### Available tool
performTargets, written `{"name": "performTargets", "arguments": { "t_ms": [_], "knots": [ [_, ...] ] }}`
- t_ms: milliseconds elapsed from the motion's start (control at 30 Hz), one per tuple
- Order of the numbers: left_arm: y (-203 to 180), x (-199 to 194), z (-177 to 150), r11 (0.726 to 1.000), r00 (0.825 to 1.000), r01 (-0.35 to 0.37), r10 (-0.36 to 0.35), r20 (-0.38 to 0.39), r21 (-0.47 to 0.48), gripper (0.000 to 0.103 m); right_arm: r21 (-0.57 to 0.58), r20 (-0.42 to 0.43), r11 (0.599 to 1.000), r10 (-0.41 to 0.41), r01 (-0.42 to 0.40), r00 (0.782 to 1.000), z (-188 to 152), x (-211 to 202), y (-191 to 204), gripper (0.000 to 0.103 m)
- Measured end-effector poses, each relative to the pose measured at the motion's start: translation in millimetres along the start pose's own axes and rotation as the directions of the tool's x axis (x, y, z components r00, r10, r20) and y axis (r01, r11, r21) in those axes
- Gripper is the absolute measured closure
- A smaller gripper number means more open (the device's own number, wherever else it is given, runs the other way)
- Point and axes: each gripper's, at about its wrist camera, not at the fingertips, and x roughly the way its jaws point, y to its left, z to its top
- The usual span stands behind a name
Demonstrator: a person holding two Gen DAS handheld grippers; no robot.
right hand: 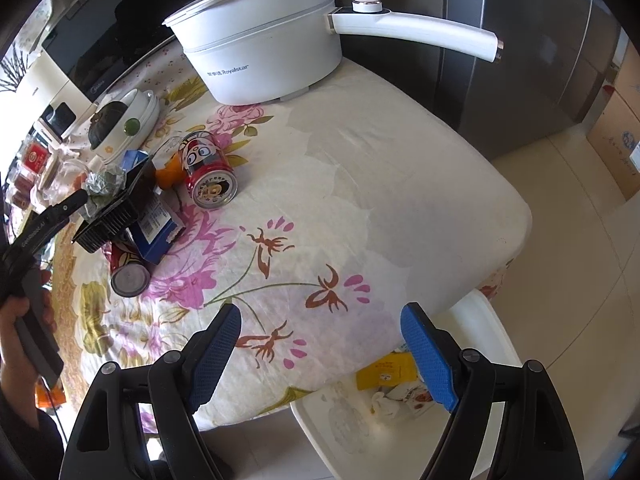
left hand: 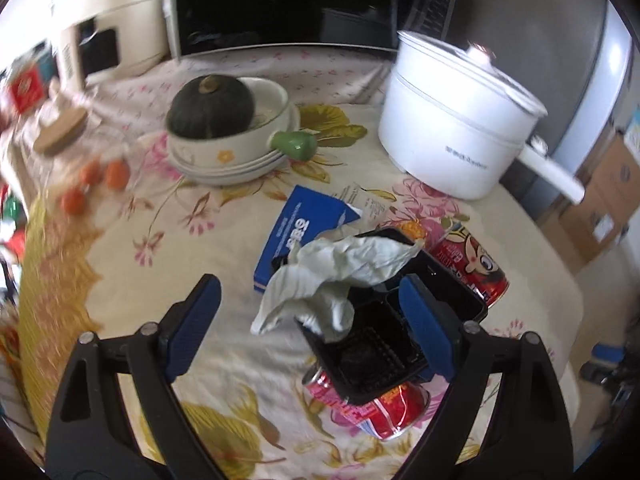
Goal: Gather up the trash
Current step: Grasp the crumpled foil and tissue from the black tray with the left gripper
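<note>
Left fingers (left hand: 430, 332) spread wide — the left gripper (left hand: 312, 320) grips nothing, though one blue pad sits just beside the rim of the black plastic tray (left hand: 384, 340), maybe touching; cannot tell. Crumpled tissue (left hand: 332, 272) hangs between the pads, draped over the tray's near wall.

Tissue: near weightless, soft, will collapse under the pads. Best pinched through its bunched middle, not by a loose corner.

Tray: thin, ribbed, likely flexes. It sits tilted, propped on a red can (left hand: 372, 408) lying on its side. Take a side wall, gently, or it may buckle or slide off.

Second red can (left hand: 476, 260) lies beyond, beside a blue box (left hand: 304, 232). Cans look light, smooth and rollable — grip across the barrel.

This pile sits mid-tablecloth (right hand: 400, 184), well in from the edges.

Right gripper (right hand: 320, 344) hovers over the near edge, fingers apart, holding nothing. Below that edge, a white bin (right hand: 344, 420) with yellow wrapper (right hand: 384, 372) inside — presumably the drop point.
</note>
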Motion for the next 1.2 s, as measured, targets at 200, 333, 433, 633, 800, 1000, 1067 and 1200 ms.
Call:
{"name": "performTargets", "arguments": {
  "t_ms": [200, 333, 433, 633, 800, 1000, 1067, 1200],
  "knots": [
    [-32.5, 30.2, 13.9, 0.984, 0.992, -0.073, 0.088, -0.088, 0.160, 0.022, 0.014, -0.005, 1.000, 0.004, -0.004, 1.000, 9.2, 7.2, 2.2, 0.019],
    [-34.8, 45.6, 13.7, 0.983, 0.986, -0.076, 0.099, -0.133, 0.166, 0.050, 0.022, -0.010, 1.000, 0.017, -0.017, 1.000, 12.2, 10.1, 4.2, 0.019],
    [-28.4, 39.6, 14.2, 0.992, 0.990, -0.057, 0.071, -0.121, 0.111, 0.060, 0.025, -0.010, 0.999, 0.025, -0.024, 1.000, 13.2, 10.0, 4.9, 0.019],
    [-18.9, 11.0, 7.1, 0.998, 0.998, -0.008, 0.011, -0.066, 0.059, 0.063, 0.022, -0.015, 0.999, 0.032, -0.032, 0.999, 13.1, 11.4, 8.8, 0.019],
    [-10.9, -31.0, -3.8, 0.999, 0.999, 0.053, -0.053, -0.011, 0.009, 0.063, 0.009, -0.008, 0.999, 0.052, -0.052, 0.999, 12.5, 9.8, 23.1, 0.019],
    [1.2, -81.6, -32.2, 0.995, 0.995, 0.094, -0.094, 0.022, -0.033, 0.063, -0.046, -0.007, 0.993, 0.111, -0.111, 0.994, 8.3, 8.4, 62.3, 0.019],
    [9.8, -95.7, -44.0, 0.994, 0.996, 0.092, -0.091, 0.024, -0.058, 0.063, -0.065, -0.006, 0.990, 0.128, -0.128, 0.992, 6.0, 8.3, 75.6, 0.019],
    [34.3, -118.4, -74.4, 0.993, 0.998, 0.058, -0.054, 0.041, -0.104, 0.063, -0.072, 0.035, 0.984, 0.168, -0.165, 0.985, -4.4, 2.6, 97.5, 0.019]
  ]
}}
